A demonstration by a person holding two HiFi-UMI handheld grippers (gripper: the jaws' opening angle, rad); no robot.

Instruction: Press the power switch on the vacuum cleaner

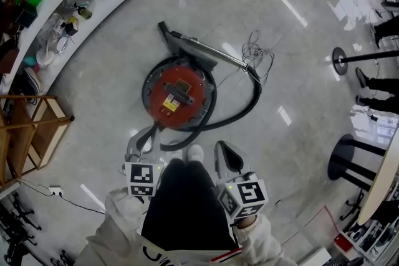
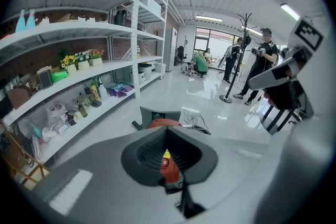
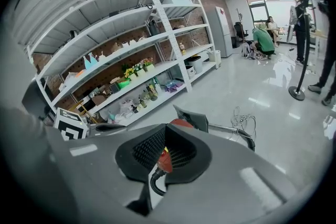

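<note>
Vacuum cleaner (image 1: 177,91): round red canister with a dark rim, on the floor straight ahead of the person's white shoe (image 1: 195,151); a black handle and a yellow label on its lid.
Power switch: too small to pick out on the lid.
Hose (image 1: 244,108): black, leaves the canister's near edge and loops round its right side up to the wand.
Wand (image 1: 209,50): metal tube lying beyond the canister, ending in the floor nozzle (image 1: 164,28).
Cord (image 1: 259,54): loose tangle at the wand's right end.
Left gripper (image 2: 167,132): jaws drawn together, nothing between them; held over the canister's near-left edge, apart from it.
Right gripper (image 3: 165,129): jaws likewise closed and empty; nearer the person, right of the shoe, well short of the canister.
Floor (image 1: 299,81): pale, glossy, open to the right of and beyond the hose loop.
Left edge: curved white shelving (image 1: 75,47) crowded with small goods, near the nozzle; a wooden rack (image 1: 34,131) stands closer in.
Right edge: a stanchion (image 1: 340,60) base, a black stool (image 1: 346,159) and bystanders' legs, well apart from the vacuum cleaner.
</note>
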